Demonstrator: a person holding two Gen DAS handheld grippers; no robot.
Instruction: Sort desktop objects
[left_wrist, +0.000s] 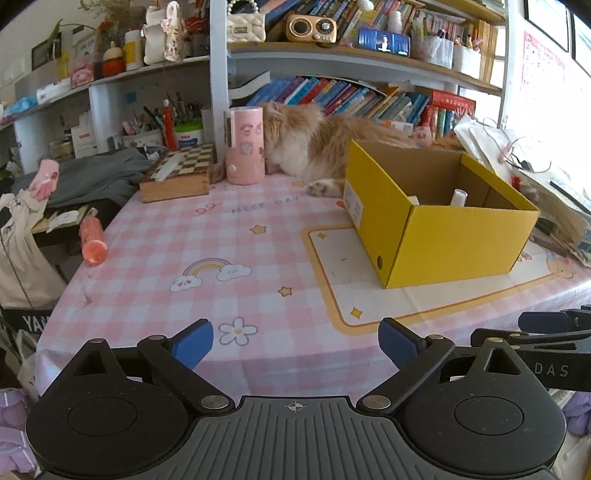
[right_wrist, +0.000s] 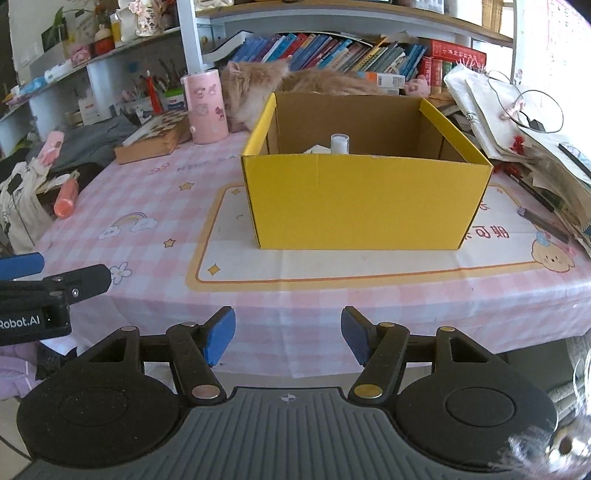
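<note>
On the pink checked surface (left_wrist: 207, 251) our yellow box (right_wrist: 365, 199) already holds 1 white bottle (right_wrist: 340, 143). Both grippers, left (left_wrist: 295, 343) and right (right_wrist: 288, 334), hover released and empty. The orange tube (left_wrist: 92, 240) lies at the left edge; reaching could knock it off, or startle the cat (left_wrist: 314, 144).

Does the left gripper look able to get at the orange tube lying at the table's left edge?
Probably yes. The left gripper is open and empty, and only bare checked tablecloth lies between it and the orange tube, which lies clear of the chessboard box.

Both wrist views face the yellow box (left_wrist: 443, 236) from the table's near edge.
</note>
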